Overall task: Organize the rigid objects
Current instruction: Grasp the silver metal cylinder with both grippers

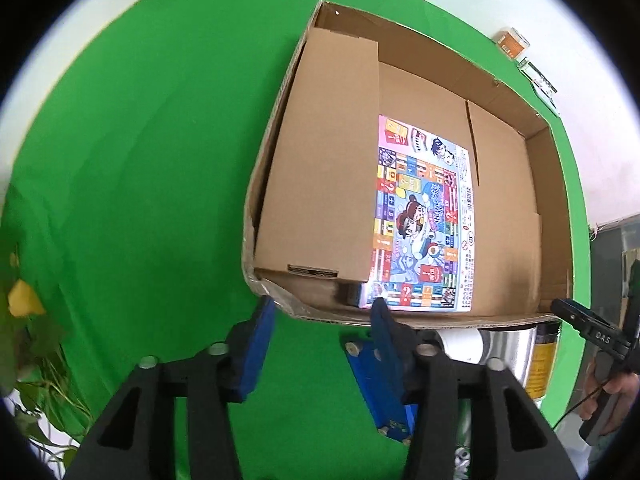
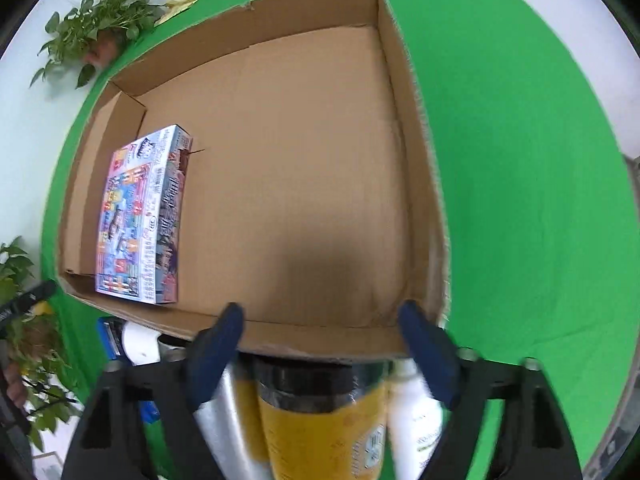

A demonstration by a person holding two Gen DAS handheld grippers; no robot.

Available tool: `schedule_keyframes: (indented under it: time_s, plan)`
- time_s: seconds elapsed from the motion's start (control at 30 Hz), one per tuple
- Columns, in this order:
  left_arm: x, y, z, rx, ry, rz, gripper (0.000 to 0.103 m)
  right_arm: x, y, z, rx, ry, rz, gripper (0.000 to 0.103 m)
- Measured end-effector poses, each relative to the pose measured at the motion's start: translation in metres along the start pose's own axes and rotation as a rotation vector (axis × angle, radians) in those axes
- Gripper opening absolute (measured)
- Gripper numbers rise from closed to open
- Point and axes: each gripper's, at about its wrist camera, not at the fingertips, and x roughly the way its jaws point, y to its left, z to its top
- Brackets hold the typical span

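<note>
Early stage, by my read. One cardboard box [image 2: 280, 184] sits on the green worktop [image 2: 520, 200], and only one item is packed: a colourful board game box [image 2: 138, 220] lying flat against the box's left wall, near its front-left corner. In the left wrist view a folded inner flap [image 1: 324, 160] partly overlaps its left side. The rest of the box floor is bare.

Still outside, along the box's near edge on the worktop:
- 1 yellow-labelled can with a black band [image 2: 324, 420], directly under the right gripper
- 1 silver cylinder [image 2: 224, 420] just left of it
- 1 white bottle [image 2: 414, 412] just right of it
- 1 more white container [image 2: 140, 342] further left
- 1 blue flat item [image 1: 376, 384] beside the left gripper

So 1 in, at least 5 left.

Right gripper [image 2: 320, 316]: fingers spread wide, holding nothing, over the can at the box's near wall; likely the next pick. Left gripper [image 1: 322, 308]: fingers spread, empty, near the box's front-left corner.

Two small packets [image 1: 524, 60] lie at the worktop's far edge; unclear if they count. Potted plants [image 2: 100, 20] off the worktop.
</note>
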Motion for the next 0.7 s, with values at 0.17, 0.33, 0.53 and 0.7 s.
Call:
schedule_keyframes:
  time_s: [0.17,0.33,0.53,0.7]
  plan:
    - [0.014,0.011,0.001,-0.018,0.042,0.006,0.053,0.002,-0.005,0.002,-0.028,0.048,-0.029,0.083]
    - [0.008,0.013,-0.004,-0.003,0.028,-0.002,0.053,-0.005,-0.004,0.000,-0.025,0.056,-0.026,0.082]
    - [-0.056,-0.024,-0.019,0.188,-0.224,-0.166,0.083,-0.079,0.008,-0.030,0.025,-0.216,0.042,0.103]
    - [-0.071,-0.051,-0.033,0.276,-0.255,-0.176,0.088,-0.077,0.039,-0.085,-0.007,-0.156,0.136,0.103]
